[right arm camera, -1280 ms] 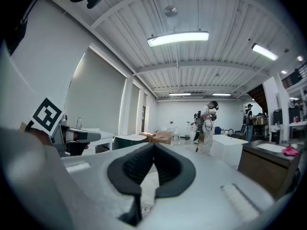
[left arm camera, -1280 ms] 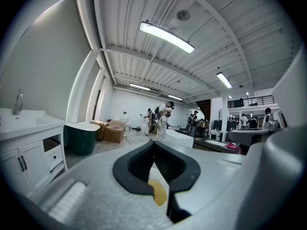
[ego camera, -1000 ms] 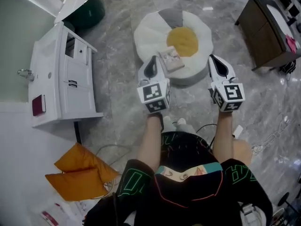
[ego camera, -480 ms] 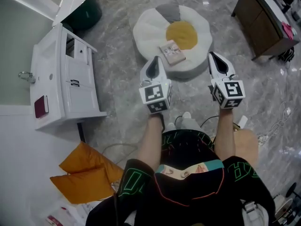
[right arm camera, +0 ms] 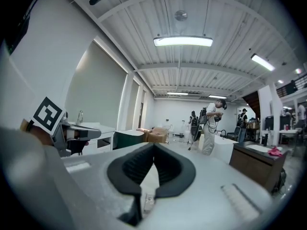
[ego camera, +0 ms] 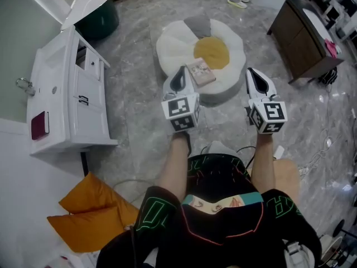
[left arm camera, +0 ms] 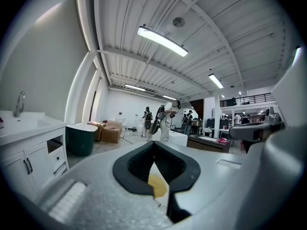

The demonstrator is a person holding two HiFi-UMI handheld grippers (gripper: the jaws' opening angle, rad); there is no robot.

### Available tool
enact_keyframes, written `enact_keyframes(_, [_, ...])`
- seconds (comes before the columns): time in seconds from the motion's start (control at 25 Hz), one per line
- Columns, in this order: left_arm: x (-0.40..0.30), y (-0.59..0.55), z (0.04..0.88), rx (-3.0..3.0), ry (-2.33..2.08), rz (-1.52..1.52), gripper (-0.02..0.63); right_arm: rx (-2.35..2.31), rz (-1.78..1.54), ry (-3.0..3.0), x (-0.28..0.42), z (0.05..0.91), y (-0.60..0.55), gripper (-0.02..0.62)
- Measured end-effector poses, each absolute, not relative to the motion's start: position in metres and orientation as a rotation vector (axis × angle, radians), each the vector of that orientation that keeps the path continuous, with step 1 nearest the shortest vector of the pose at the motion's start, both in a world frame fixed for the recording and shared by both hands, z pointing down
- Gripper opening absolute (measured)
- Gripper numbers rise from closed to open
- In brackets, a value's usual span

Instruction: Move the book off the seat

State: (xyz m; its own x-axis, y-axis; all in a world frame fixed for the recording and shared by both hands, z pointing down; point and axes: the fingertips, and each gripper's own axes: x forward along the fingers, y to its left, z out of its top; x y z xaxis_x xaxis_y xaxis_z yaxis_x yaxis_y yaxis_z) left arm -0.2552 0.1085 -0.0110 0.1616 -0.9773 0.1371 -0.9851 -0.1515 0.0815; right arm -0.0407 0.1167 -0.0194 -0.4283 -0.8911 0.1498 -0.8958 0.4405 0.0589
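A small pale book (ego camera: pixel 201 72) lies on the near left part of a round white floor seat (ego camera: pixel 167 43) with a yellow centre (ego camera: pixel 211 52), in the head view. My left gripper (ego camera: pixel 179 71) is shut and empty, its tip just left of the book and above the seat's near edge. My right gripper (ego camera: pixel 251 73) is shut and empty too, its tip beside the seat's near right rim. Both gripper views look out level across the room; a yellow patch of the seat's centre (left arm camera: pixel 157 186) shows through the left gripper's shut jaws.
A white sink cabinet (ego camera: pixel 67 94) stands at the left, a dark green tub (ego camera: pixel 100 17) behind it. A dark wooden cabinet (ego camera: pixel 304 38) is at the right. Orange cushions (ego camera: pixel 89 211) lie at the lower left, cables (ego camera: pixel 318 155) at the right. People (right arm camera: pixel 211 123) stand far off.
The head view has shifted: seat and book sit slightly higher and to the left in the frame. Both grippers stay shut and keep about the same place near the seat's near edge.
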Motion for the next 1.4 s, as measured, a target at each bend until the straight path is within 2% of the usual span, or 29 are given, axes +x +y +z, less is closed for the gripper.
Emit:
enact_keyframes(0.16, [-0.250,0.103,-0.020,2.302,-1.867,-0.067,0.010,1.608,0.027,-2.509,-0.032,-0.029,0.113,0.003])
enact_keyframes(0.44, [-0.237,0.073,-0.001,2.319,-1.833,-0.014,0.011,1.657,0.075,-2.479,-0.011,-0.010,0.087,0.003])
enact_keyframes(0.84, [-0.247,-0.036,0.043,2.150,-1.908,0.017,0.011,1.477,0.116,-2.583,-0.019,0.021,-0.048,0.003])
enact_keyframes(0.96, [-0.240,-0.073,0.049,2.134,-1.907,0.087,0.011,1.432,0.223,-2.638,-0.021,0.033,-0.090,0.003])
enact_keyframes(1.12, [-0.236,-0.124,0.056,2.072,-1.882,0.019,0.011,1.296,0.330,-2.689,-0.034,0.061,-0.141,0.003])
enact_keyframes(1.28, [-0.195,-0.164,0.076,2.179,-1.830,0.294,0.011,1.292,0.431,-2.708,-0.012,0.079,-0.186,0.003])
enact_keyframes(1.4, [-0.178,-0.186,0.092,2.160,-1.795,0.368,0.011,1.348,0.515,-2.706,0.014,0.091,-0.216,0.003])
